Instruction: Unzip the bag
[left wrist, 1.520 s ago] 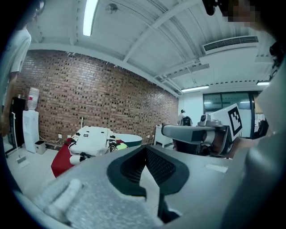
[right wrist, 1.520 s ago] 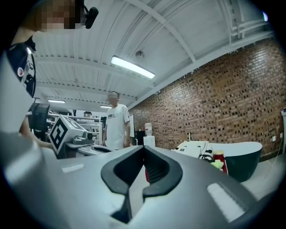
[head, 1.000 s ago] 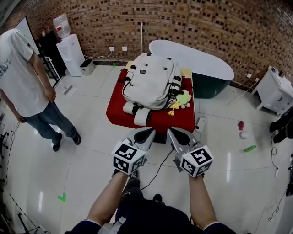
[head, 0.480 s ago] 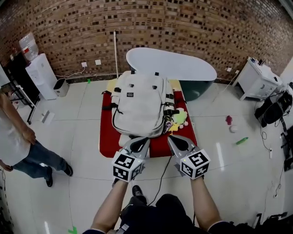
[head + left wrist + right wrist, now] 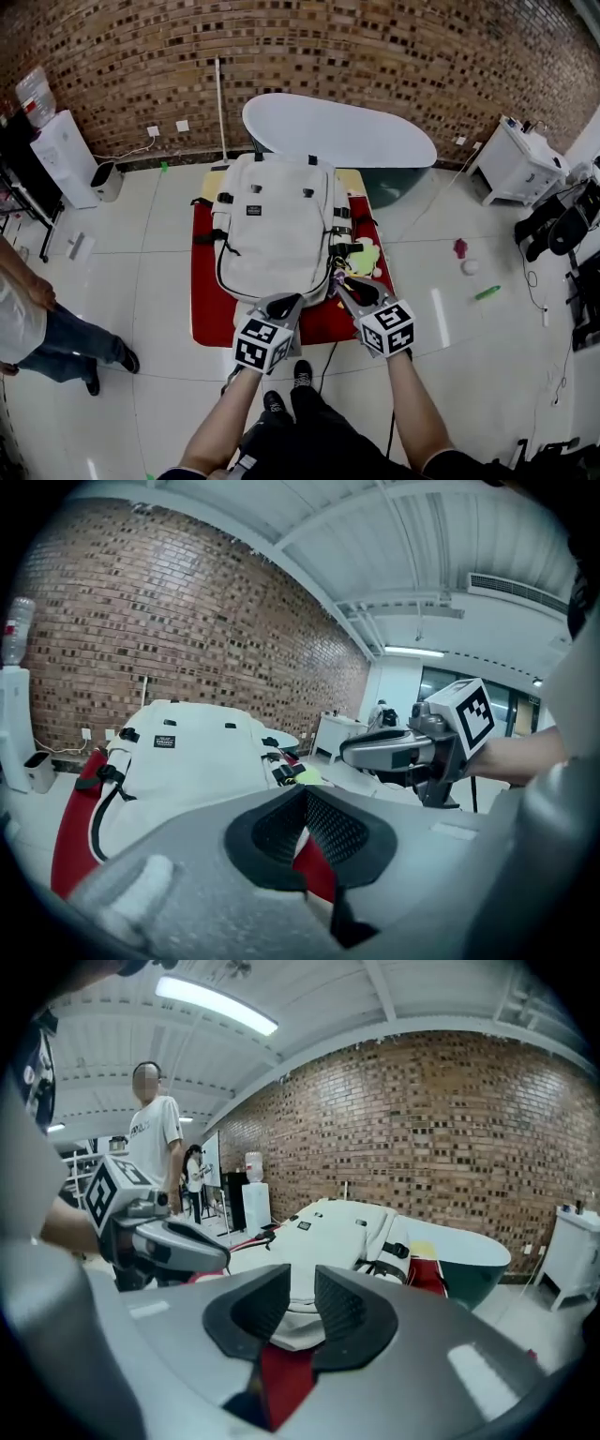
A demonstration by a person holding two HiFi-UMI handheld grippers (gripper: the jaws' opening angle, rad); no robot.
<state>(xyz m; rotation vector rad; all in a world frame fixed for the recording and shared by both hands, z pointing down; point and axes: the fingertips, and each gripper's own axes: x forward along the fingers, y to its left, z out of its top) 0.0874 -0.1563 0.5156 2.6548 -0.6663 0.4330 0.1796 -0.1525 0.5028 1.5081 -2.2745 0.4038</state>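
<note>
A white backpack (image 5: 274, 230) lies flat on a low red-covered table (image 5: 202, 314), with a black zipper line (image 5: 221, 272) curving down its left side. A yellow-green soft toy (image 5: 364, 255) rests against its right side. My left gripper (image 5: 286, 305) is shut and empty, its tips over the backpack's near end. My right gripper (image 5: 345, 286) is beside it at the near right corner; its jaws are opening with nothing between them. In the left gripper view, the backpack (image 5: 178, 761) lies beyond the shut left gripper (image 5: 302, 799). The right gripper view shows a gap in the right gripper (image 5: 302, 1302) and the backpack (image 5: 328, 1241) ahead.
A white and green bathtub (image 5: 347, 141) stands behind the table against a brick wall. A person (image 5: 37, 319) stands at the left edge near a water dispenser (image 5: 61, 155). A white cabinet (image 5: 516, 164) and small floor items (image 5: 487, 292) are at the right.
I have stepped closer, so both grippers have gone from the open floor to the table's near edge and the backpack's near end. The person has slid toward the left edge.
</note>
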